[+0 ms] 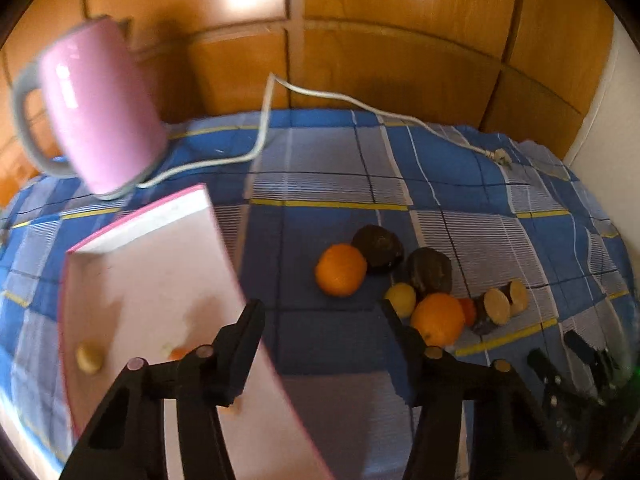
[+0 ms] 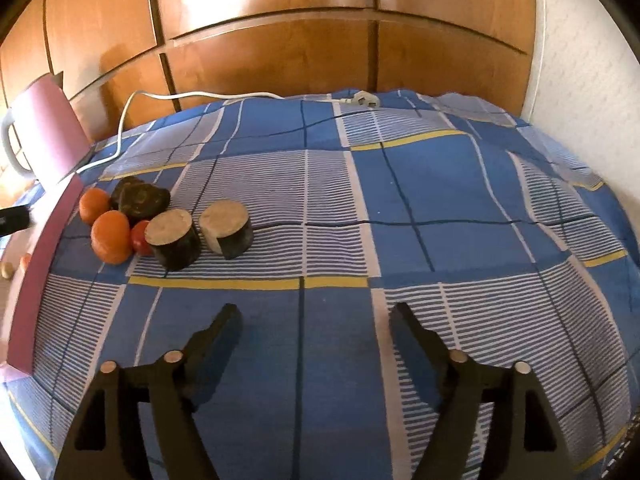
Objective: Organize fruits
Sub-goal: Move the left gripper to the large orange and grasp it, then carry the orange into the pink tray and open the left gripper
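Both grippers, left (image 1: 322,308) and right (image 2: 316,312), are gaping wide with nothing in them. The fruits (image 1: 416,280) sit bunched mid-cloth, just beside the pink box (image 1: 160,280). I'd grab the loose orange (image 1: 341,269) first, straddling it squarely so nothing rolls.

Our matte black plastic left gripper (image 1: 322,312), tapered angular fingers, round pale pivot pins, our matching black plastic right gripper (image 2: 316,316), triangular frame cut-outs
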### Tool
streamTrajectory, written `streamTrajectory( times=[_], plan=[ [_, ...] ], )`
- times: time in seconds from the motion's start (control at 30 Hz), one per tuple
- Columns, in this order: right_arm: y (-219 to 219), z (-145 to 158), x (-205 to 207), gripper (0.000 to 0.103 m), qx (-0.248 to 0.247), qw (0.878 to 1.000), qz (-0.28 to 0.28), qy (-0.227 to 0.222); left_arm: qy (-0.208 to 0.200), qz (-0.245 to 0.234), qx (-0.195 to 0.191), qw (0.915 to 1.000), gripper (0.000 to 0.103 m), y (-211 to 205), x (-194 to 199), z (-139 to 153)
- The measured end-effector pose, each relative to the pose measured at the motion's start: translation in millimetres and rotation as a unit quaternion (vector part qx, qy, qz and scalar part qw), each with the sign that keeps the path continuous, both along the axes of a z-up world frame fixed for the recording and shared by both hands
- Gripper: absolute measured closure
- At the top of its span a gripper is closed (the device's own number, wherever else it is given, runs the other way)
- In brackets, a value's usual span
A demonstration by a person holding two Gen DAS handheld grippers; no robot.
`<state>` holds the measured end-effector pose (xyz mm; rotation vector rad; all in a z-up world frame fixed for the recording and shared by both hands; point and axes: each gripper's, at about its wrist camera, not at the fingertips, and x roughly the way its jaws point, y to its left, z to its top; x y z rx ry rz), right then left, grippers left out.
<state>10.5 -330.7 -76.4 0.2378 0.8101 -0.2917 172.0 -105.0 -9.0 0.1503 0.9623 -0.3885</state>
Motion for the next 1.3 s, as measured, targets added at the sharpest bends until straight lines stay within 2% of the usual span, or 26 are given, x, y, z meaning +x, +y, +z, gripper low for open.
streamTrajectory(
  times=[0.13, 0.3, 0.37, 0.53, 0.67, 0.9, 1.17, 1.23, 1.3],
  plan=[
    [4, -1, 2, 0.022, -0.015, 1.0, 0.004, 0.008, 0.019, -0.009, 0.008, 0.9997, 0.049, -18, 15, -12],
    [2, 0, 3, 0.021, -0.009, 1.0, 0.013, 0.011, 0.052, -0.012, 0.02, 0.9984, 0.059, -32, 37, -35],
    [2, 0, 2, 0.021, -0.009, 1.0, 0.016, 0.011, 0.053, -0.015, 0.024, 0.9982, 0.064, -35, 40, -39],
    [4, -1, 3, 0.016, -0.014, 1.0, 0.023, 0.01, 0.06, -0.01, -0.005, 0.9982, 0.066, -30, 39, -38],
    [5, -1, 5, 0.015, -0.012, 0.999, 0.028, 0.016, 0.048, -0.003, -0.047, 0.9977, 0.066, -13, 15, -24],
    [6, -1, 9, 0.01, -0.011, 0.999, 0.038, 0.024, 0.026, 0.008, -0.093, 0.9953, 0.066, 28, -37, -7],
    [6, 1, 14, 0.01, -0.008, 0.998, 0.032, 0.049, 0.017, 0.057, -0.112, 0.9919, 0.066, 83, -72, -5],
    [6, 2, 14, 0.015, -0.006, 0.998, 0.031, 0.056, 0.013, 0.078, -0.111, 0.9906, 0.066, 100, -80, -7],
    [7, 5, 15, 0.029, -0.008, 0.998, 0.035, 0.06, 0.015, 0.098, -0.114, 0.9886, 0.066, 115, -83, -11]
  ],
)
